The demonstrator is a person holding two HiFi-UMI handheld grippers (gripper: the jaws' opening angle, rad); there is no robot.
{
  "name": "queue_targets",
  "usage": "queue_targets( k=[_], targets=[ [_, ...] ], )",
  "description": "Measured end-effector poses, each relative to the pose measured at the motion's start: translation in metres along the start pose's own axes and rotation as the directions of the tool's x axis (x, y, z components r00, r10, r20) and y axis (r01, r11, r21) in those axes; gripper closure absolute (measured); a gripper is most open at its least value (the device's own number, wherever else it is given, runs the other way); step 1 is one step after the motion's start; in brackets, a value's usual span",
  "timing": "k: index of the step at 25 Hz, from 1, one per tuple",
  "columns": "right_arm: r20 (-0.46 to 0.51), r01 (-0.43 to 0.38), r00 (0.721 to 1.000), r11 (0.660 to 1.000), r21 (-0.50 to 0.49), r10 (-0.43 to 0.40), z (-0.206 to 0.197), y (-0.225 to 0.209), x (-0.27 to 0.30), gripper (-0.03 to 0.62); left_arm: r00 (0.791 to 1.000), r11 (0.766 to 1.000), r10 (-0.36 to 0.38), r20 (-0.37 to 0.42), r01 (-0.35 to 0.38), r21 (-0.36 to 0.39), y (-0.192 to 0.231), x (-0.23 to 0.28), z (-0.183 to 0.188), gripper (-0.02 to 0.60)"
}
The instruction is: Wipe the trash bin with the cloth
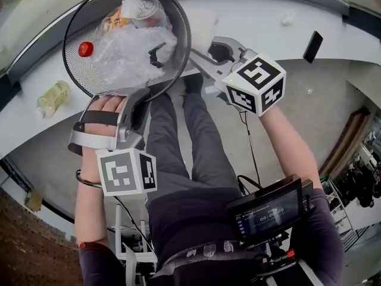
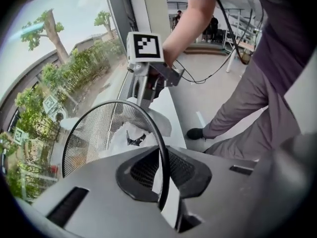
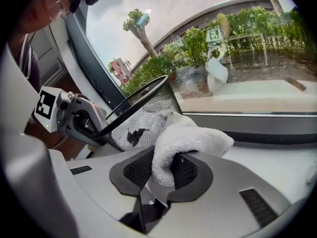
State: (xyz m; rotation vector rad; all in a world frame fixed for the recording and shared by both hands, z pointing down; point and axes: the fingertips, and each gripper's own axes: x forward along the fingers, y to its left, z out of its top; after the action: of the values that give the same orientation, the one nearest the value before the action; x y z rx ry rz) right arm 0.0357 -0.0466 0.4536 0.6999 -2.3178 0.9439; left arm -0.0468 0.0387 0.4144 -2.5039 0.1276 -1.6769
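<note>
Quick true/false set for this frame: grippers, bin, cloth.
1. The left hand-held gripper is shut on the rim of the bin. True.
2. The right hand-held gripper is empty. False: it holds a white cloth.
3. The bin is empty. False: it holds clear plastic, a red cap and other trash.
4. The bin is black mesh. True.
5. The cloth lies inside the bin. False: it is outside, beside the bin's wall.
</note>
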Motion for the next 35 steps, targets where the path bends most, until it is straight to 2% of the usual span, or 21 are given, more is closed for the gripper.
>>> queue_targets(
  k=[3,7,9,11,12,15,19,22,24,26,31,33,35],
  targets=[
    [-0.018,-0.049,0.999,0.999,0.003,0.049,-0.015,0.023,-0.002,0.505,1.000,0.999,0.011,-0.014,-0.011,-0.035,0.003,0.002,0.001,0.549],
    [-0.031,-0.097,0.995,0.995,0.018,0.098,-0.030,0.051,-0.001,0.505,0.998,0.997,-0.019,-0.064,0.014,-0.072,-0.003,0.005,0.003,0.549],
    [-0.038,-0.111,0.993,0.994,0.020,0.112,-0.031,0.052,-0.003,0.505,0.999,0.998,-0.014,-0.044,0.011,-0.067,-0.001,0.006,0.009,0.549],
    [-0.046,-0.120,0.992,0.993,-0.011,0.119,-0.024,0.048,-0.010,0.505,1.000,0.997,0.012,-0.010,-0.013,-0.082,0.004,0.000,0.016,0.519],
    [-0.050,-0.112,0.993,0.993,-0.041,0.109,-0.019,0.043,-0.014,0.505,0.999,0.995,0.034,0.006,-0.034,-0.094,0.009,-0.006,0.018,0.470],
    [-0.009,-0.039,0.999,0.995,-0.092,0.038,0.004,0.018,-0.032,0.505,0.999,0.992,0.055,0.003,-0.054,-0.116,0.015,-0.017,0.003,0.398],
    [0.091,0.104,0.991,0.992,-0.078,-0.096,0.050,-0.023,-0.041,0.505,0.990,1.000,0.000,-0.138,0.000,-0.004,0.001,0.000,-0.045,0.393],
    [0.056,0.152,0.988,0.974,-0.169,-0.144,0.058,-0.027,-0.027,0.505,0.987,0.998,0.067,-0.145,-0.064,0.026,0.007,0.006,-0.048,0.390],
    [0.007,0.133,0.991,0.962,-0.239,-0.135,0.048,-0.014,-0.012,0.505,0.987,0.996,0.083,-0.135,-0.085,-0.008,0.012,0.005,-0.045,0.437],
    [-0.039,0.106,0.992,0.954,-0.282,-0.121,0.030,0.003,0.001,0.505,0.989,0.997,0.064,-0.133,-0.070,-0.041,0.010,0.004,-0.043,0.458],
    [-0.147,-0.028,0.989,0.949,-0.314,-0.020,-0.018,0.044,0.005,0.505,0.995,0.989,0.021,-0.095,-0.035,-0.143,0.002,0.002,-0.020,0.519],
    [-0.184,-0.100,0.982,0.936,-0.336,0.038,-0.030,0.063,0.007,0.505,0.998,0.973,0.023,-0.064,-0.037,-0.228,0.003,0.003,-0.009,0.554],
    [-0.206,-0.168,0.974,0.920,-0.355,0.098,-0.037,0.085,0.010,0.505,0.997,0.951,0.033,-0.062,-0.051,-0.306,0.006,0.004,-0.004,0.553]
  ],
)
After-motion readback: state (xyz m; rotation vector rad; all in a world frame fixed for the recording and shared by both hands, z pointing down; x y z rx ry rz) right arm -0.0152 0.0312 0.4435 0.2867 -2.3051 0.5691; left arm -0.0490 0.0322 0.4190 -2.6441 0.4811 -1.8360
